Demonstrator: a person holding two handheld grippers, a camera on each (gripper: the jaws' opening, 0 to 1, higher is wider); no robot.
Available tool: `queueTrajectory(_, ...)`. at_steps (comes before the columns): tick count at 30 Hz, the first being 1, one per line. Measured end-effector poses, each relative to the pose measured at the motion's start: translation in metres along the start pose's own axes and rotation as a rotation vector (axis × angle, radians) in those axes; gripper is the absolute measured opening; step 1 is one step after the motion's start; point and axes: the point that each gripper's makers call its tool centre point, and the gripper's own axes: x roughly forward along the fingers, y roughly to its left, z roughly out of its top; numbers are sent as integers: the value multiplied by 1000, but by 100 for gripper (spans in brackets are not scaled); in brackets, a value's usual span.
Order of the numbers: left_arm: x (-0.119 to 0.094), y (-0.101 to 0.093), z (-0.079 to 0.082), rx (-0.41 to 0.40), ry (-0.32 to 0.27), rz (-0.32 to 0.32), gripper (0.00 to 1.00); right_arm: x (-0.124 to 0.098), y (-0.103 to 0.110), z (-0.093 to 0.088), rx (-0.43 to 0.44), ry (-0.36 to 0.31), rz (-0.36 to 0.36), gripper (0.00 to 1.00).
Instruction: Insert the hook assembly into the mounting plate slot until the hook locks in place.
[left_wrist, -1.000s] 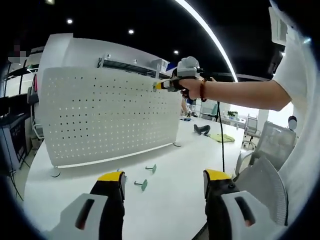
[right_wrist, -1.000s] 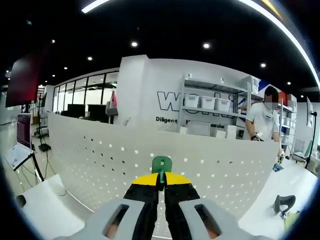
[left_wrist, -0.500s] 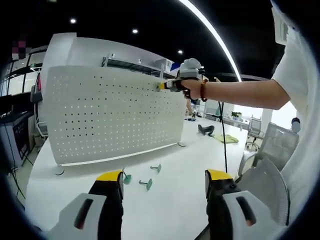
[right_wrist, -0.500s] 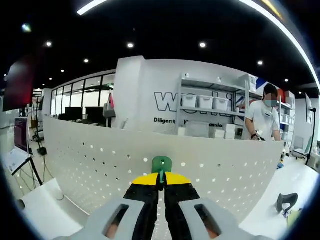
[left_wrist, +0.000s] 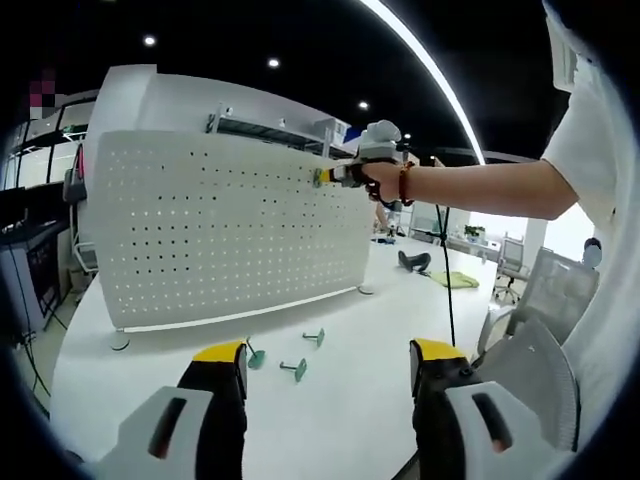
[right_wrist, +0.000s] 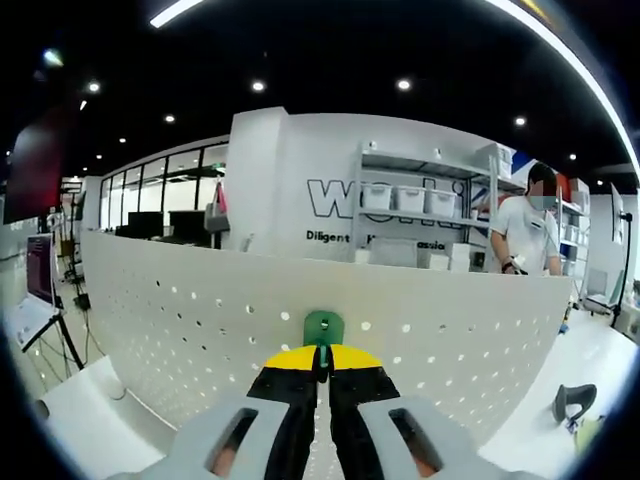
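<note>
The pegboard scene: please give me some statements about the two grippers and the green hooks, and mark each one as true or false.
1. The right gripper is shut on a green hook. True.
2. The left gripper holds a green hook. False: its jaws stand open with nothing between them.
3. Loose green hooks lie on the white table in front of the pegboard. True.
4. The pegboard lies flat on the table. False: it stands upright on the table.
5. In the left gripper view, the right gripper is near the bottom edge of the pegboard. False: the person's hand holds it at the upper edge.
</note>
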Motion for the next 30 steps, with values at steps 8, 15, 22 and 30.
queueTrajectory(8,-1,2,1,-8,-3,3,68,2,1,-2,-14,1,-3,2)
queueTrajectory(15,-1,1,2,-3,0,-1,68,4,0,-4,74,2,6,2)
queueTrajectory(22,0,1,2,-13,-3,-5,68,3,1,-4,105,-3,23,2)
queueTrajectory(30,1,-1,3,-12,-4,-10,68,2,4,6,64,-32,23,5)
